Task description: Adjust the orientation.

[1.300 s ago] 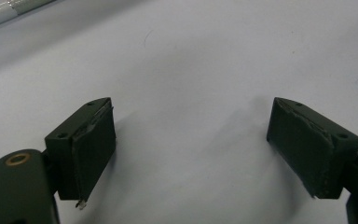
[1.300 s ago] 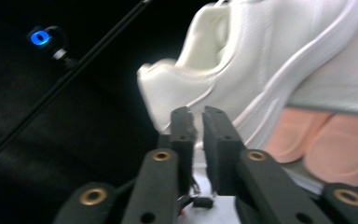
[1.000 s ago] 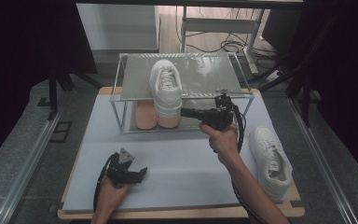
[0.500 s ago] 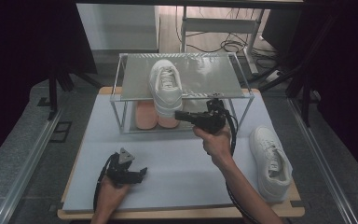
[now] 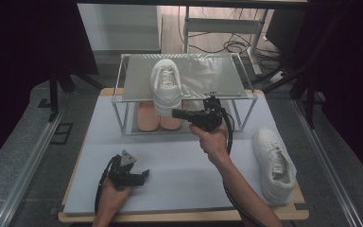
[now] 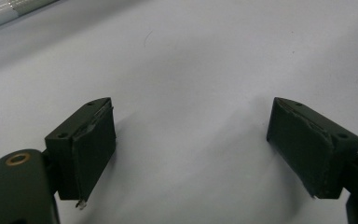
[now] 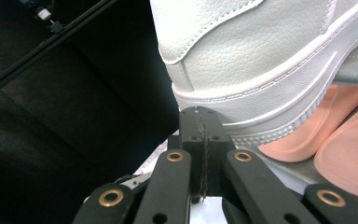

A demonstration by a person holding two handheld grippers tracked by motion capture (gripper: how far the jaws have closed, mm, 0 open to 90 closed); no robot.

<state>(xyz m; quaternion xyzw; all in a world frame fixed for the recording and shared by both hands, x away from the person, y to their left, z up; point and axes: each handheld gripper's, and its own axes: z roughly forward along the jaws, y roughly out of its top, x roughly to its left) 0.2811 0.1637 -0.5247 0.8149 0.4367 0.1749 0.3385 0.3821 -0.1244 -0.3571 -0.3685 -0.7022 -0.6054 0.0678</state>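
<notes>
Black jaws of the left gripper (image 5: 139, 176) stand wide apart and empty, resting low on the grey table mat (image 5: 179, 165) at the near edge. Farther in, the right gripper (image 5: 176, 113) is fully closed on nothing, its tip at the heel of the white shoe on the rack (image 5: 166, 88); contact cannot be confirmed. One shoe sits on the rack top (image 5: 208, 78), above the pink insoles (image 5: 159, 120). The second white shoe (image 5: 274, 163) remains on the mat at the right, apparently not yet placed.

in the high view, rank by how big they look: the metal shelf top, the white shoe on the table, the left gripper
1. metal shelf top, the largest by far
2. white shoe on the table
3. left gripper, the smallest, although it lies nearest the camera
</notes>
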